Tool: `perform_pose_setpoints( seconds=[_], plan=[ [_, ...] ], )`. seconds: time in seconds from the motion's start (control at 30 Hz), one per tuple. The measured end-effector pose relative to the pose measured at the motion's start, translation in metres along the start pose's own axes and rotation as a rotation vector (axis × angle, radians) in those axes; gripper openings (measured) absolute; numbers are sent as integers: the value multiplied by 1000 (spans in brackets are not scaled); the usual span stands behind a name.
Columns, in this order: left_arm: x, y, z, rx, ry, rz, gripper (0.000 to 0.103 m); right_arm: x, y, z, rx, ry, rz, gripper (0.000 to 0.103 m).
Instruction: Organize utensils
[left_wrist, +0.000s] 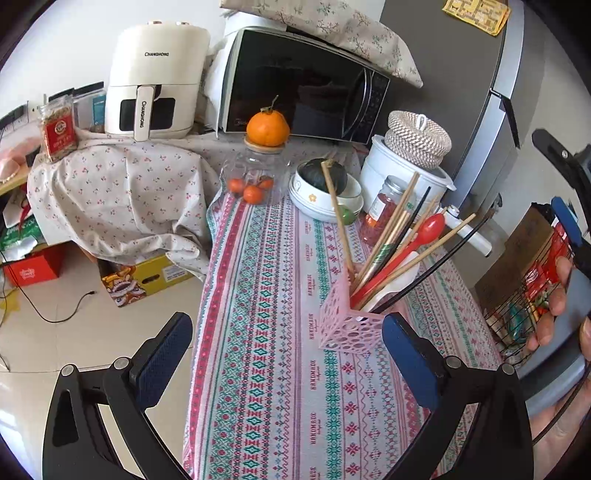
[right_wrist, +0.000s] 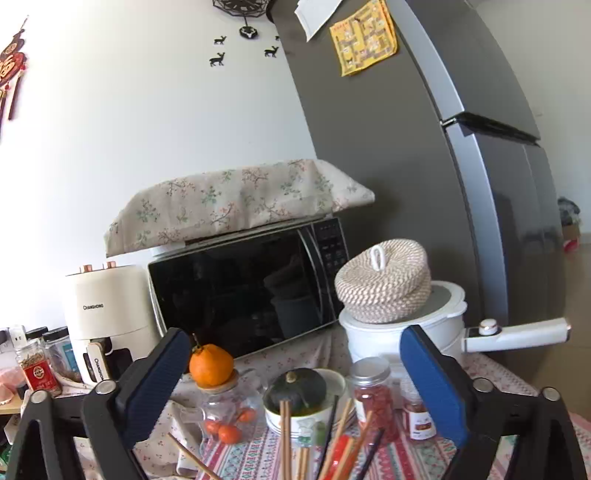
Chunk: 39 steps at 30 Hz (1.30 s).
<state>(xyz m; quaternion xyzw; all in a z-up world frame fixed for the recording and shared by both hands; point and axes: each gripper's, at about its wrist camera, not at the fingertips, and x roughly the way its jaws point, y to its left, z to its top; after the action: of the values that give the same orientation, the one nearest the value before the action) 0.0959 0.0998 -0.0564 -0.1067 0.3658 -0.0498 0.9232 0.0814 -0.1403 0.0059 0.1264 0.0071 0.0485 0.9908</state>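
Utensils (left_wrist: 391, 243) stand bunched in pink holder (left_wrist: 345, 325) on tabletop (left_wrist: 266, 332): chopsticks, red spoon (left_wrist: 430, 225), white spoon. Long axes tilt up and away toward pot (left_wrist: 391, 173), handles fanned out; one chopstick (left_wrist: 337, 218) leans apart toward bowl (left_wrist: 325, 199). Holder sits just beside left tongs (left_wrist: 288, 354), which are spread, empty. Right tongs (right_wrist: 291, 387) spread wide, empty, above utensil tips (right_wrist: 295, 443).
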Motion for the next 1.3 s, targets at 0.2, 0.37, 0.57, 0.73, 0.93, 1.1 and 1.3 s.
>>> perform_pose_setpoints(
  seconds=[0.2,0.37,0.57,0.73,0.93,1.1,1.3],
  plan=[
    [-33,-45,-9,40,-30,-31,103,-40,-42,22,-29,133,-93,103],
    [-60,-81,-25,99,-23,-18,103,-77,-75,30,-48,246,-164,103],
    [-104,-115,-37,127,-60,5,103,-125,-103,36,-47,358,-220,103],
    [-131,-137,-48,159,-76,39,103,-163,-104,58,-108,345,-201,103],
    [-143,-156,-55,142,-49,69,103,-188,-105,71,-124,324,-183,103],
    [-153,-168,-60,146,-63,79,103,-195,-109,75,-128,329,-194,103],
    [-158,-171,-60,150,-81,79,103,-195,-109,72,-125,351,-167,103]
  ],
)
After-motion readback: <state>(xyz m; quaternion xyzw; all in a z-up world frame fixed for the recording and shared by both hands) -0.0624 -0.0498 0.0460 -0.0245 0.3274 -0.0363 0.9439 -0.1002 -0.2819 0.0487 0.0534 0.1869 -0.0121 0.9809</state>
